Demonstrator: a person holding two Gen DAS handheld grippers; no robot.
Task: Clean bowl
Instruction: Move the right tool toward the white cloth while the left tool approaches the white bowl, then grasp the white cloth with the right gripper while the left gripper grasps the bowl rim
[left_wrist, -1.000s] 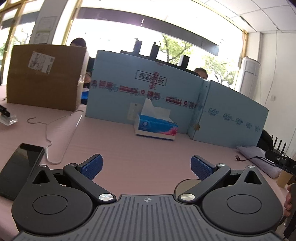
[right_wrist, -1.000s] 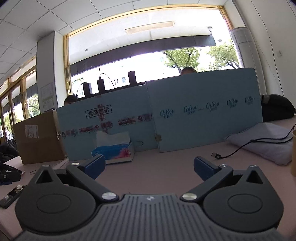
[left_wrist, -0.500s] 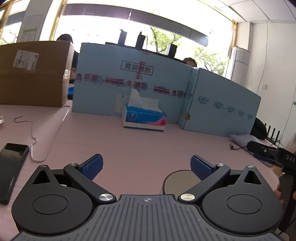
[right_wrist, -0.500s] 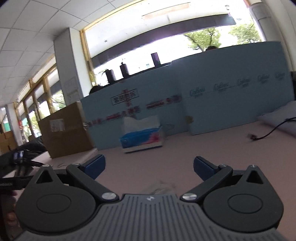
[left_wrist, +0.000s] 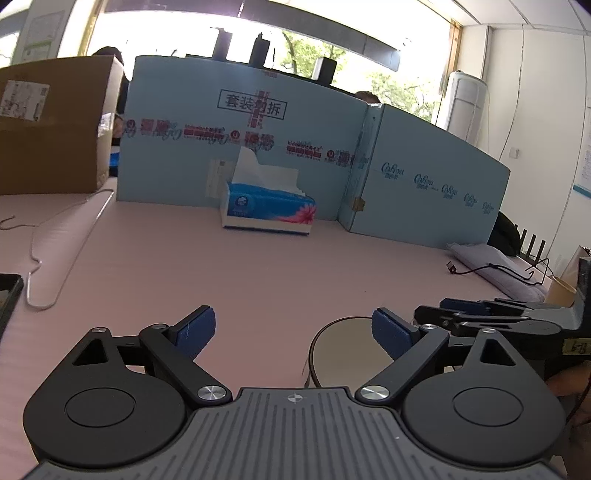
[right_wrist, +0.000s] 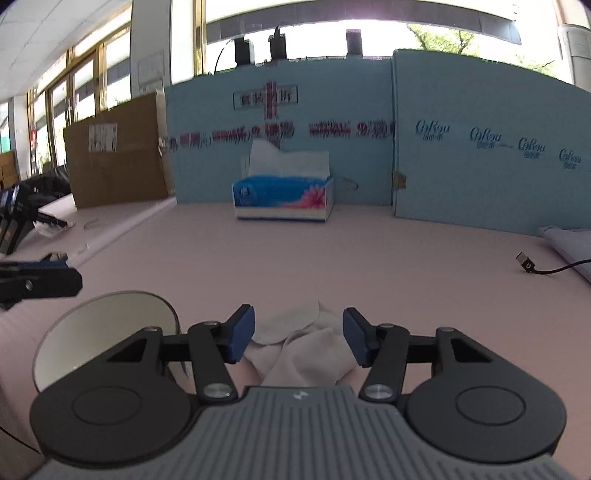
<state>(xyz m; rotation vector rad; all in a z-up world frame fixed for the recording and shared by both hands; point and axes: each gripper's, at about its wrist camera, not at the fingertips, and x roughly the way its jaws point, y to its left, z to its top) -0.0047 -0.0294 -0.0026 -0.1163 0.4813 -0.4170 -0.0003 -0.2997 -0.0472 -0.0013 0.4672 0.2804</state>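
The right gripper (right_wrist: 298, 338) is spread open, its blue pads straddling a crumpled white tissue (right_wrist: 303, 347) at 6 o'clock on the pink table (right_wrist: 332, 266), probably lined up to pinch it as the wiping cloth. The bowl (right_wrist: 107, 328) sits just beside it at 8 o'clock, shallow and pale inside. The left gripper (left_wrist: 293, 326) is also released and grasps nothing, with the bowl's rim touching or just behind its right pad, likely ready to steady it. Farther off at 12 o'clock stands a tissue box (right_wrist: 282, 197) before blue cartons (left_wrist: 436, 184) printed "CoRou".
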